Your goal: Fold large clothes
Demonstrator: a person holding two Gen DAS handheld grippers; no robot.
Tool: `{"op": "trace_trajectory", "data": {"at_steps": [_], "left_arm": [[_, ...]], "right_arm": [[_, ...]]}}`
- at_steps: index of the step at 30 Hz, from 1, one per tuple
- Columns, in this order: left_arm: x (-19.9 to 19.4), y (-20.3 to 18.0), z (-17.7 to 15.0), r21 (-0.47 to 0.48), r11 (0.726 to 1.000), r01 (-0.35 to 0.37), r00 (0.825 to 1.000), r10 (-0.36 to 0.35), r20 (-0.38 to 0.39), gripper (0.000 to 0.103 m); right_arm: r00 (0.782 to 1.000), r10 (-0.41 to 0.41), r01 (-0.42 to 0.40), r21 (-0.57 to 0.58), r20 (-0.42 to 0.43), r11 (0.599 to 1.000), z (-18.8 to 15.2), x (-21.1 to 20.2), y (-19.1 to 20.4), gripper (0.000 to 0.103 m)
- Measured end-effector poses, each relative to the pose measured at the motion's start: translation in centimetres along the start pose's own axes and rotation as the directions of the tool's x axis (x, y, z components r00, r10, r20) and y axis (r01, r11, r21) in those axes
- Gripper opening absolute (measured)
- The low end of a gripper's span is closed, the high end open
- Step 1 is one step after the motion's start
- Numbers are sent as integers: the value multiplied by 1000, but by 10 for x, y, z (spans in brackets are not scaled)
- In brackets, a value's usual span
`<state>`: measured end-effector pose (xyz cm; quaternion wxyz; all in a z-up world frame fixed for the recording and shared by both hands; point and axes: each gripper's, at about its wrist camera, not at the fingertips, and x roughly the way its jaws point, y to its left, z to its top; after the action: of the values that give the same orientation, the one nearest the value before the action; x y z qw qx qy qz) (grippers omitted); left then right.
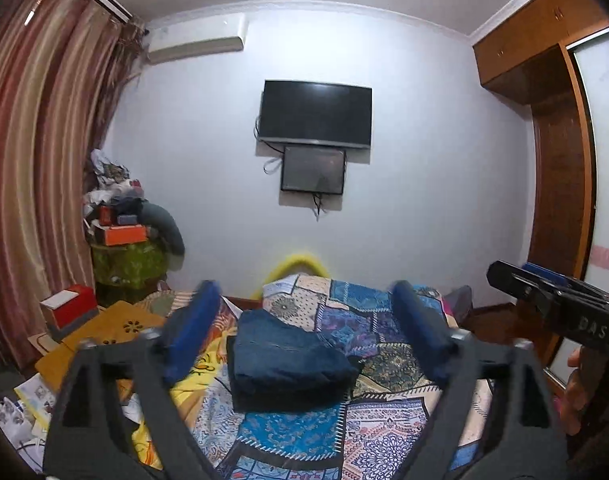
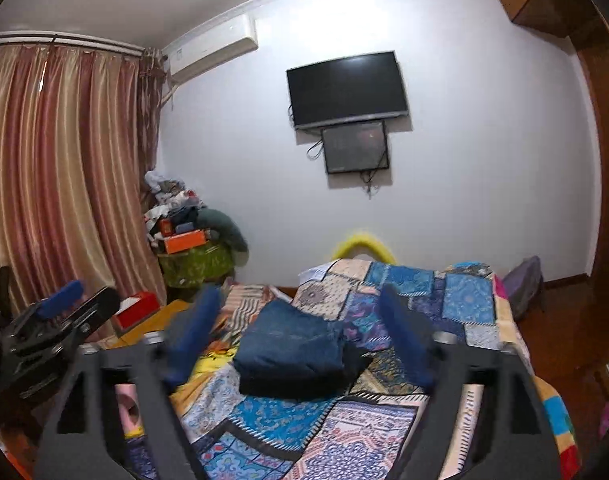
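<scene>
Fingers of the left gripper (image 1: 304,320) and the right gripper (image 2: 300,320) are spread wide, nothing between the pads. Folded dark-blue clothes (image 1: 288,360) lie in a neat stack mid-bed on a patchwork quilt (image 1: 368,432), beyond both grippers. Far left, a green-draped stand (image 2: 196,266) holds an orange box (image 2: 184,242) and heaped cloth.

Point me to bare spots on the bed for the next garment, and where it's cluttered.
Free: the patchwork bedspread in front of the folded blue garment, and the stretch to its right and behind it, toward the yellow hoop. Crowded: the left edge, with the wooden board, red box and loose papers.
</scene>
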<state>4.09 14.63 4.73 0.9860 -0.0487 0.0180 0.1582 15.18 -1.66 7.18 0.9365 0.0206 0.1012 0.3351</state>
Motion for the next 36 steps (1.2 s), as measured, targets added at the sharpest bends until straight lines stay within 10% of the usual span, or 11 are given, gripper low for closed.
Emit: {"op": "trace_trajectory", "data": {"at_steps": [3, 36], "left_arm": [[-5, -4, -2, 9, 1000, -28, 1000, 28, 6, 102], [-4, -8, -17, 7, 999, -31, 999, 32, -40, 102]], "right_arm": [[1000, -6, 6, 16, 14, 1000, 2, -6, -2, 103], [999, -30, 29, -17, -37, 999, -13, -13, 3, 103]]}}
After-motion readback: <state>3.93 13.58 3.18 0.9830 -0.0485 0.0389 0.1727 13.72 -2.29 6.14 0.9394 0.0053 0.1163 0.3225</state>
